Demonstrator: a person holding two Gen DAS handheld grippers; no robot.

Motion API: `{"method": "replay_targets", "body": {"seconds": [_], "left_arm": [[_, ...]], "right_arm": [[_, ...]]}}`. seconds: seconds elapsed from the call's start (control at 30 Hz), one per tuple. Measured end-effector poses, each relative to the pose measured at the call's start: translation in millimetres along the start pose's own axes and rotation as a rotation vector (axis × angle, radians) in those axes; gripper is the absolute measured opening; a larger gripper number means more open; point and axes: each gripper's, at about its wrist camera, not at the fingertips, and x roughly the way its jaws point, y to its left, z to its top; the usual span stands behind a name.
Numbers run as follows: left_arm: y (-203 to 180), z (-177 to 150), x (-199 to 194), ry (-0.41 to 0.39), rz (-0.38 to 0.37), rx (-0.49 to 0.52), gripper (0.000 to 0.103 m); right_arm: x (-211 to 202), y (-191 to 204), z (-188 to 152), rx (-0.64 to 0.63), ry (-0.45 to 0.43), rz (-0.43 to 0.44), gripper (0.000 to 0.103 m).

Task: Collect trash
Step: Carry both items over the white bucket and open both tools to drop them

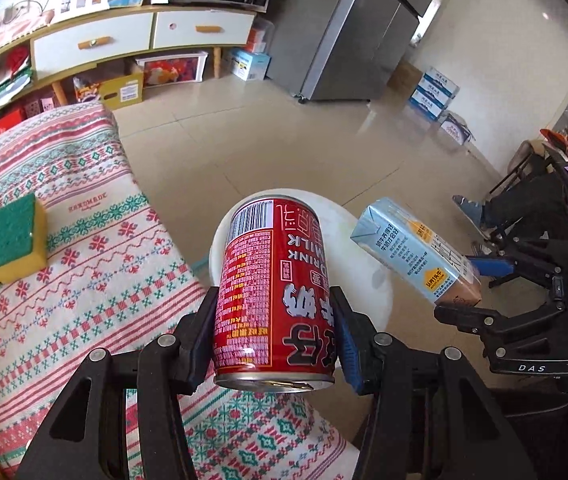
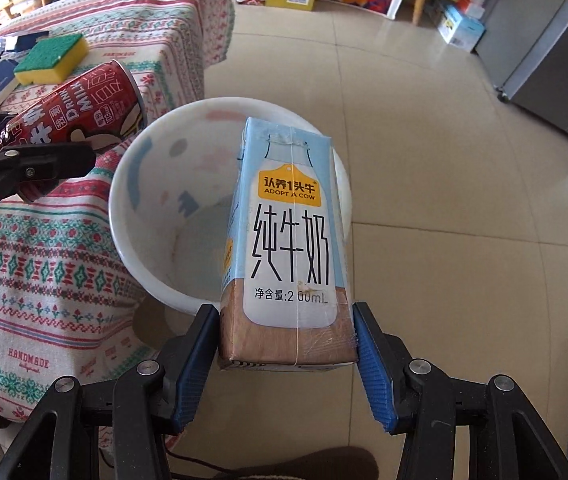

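Two pieces of trash hang over the white bin (image 2: 124, 216) at once: a red milk-drink can (image 1: 272, 292) and a pale blue 200 mL milk carton (image 2: 288, 240). Clamped on the can's lower body, near its base, the left gripper (image 1: 274, 336) holds it tilted just above the bin's rim on the side nearest the table. The right gripper (image 2: 286, 344) pinches the carton across its brown bottom end, with the carton's top leaning out over the bin's mouth. Both look light and probably empty; the can is stiff but slick and would dent under a hard squeeze, while the carton's film-wrapped card would buckle, so gripping across the flat sides, as now, seems right. Beside the bin, on the far side from the carton, stands the table under a patterned red-and-green tablecloth (image 1: 84, 248), and farther from the bin on it lies a green-and-yellow scouring sponge (image 1: 6, 242).
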Motion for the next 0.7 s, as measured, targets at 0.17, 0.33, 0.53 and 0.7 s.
{"method": "replay_targets", "body": {"seconds": [0.17, 0.33, 0.53, 0.7], "left_arm": [[-5.0, 2.9, -8.6, -0.071, 0.072, 0.039, 0.092], [1.0, 3.1, -31.3, -0.091, 0.15, 0.048, 0.099], [18.7, -10.0, -60.7, -0.071, 0.212, 0.02, 0.099], [38.6, -21.7, -85.6, -0.057, 0.248, -0.019, 0.099]], "right_arm": [[4.6, -9.7, -1.7, 0.035, 0.01, -0.015, 0.058], [5.2, -12.5, 0.5, 0.053, 0.01, -0.021, 0.058], [8.8, -7.2, 10.2, 0.056, 0.01, -0.012, 0.058], [13.8, 1.3, 20.6, 0.063, 0.011, -0.008, 0.058]]}}
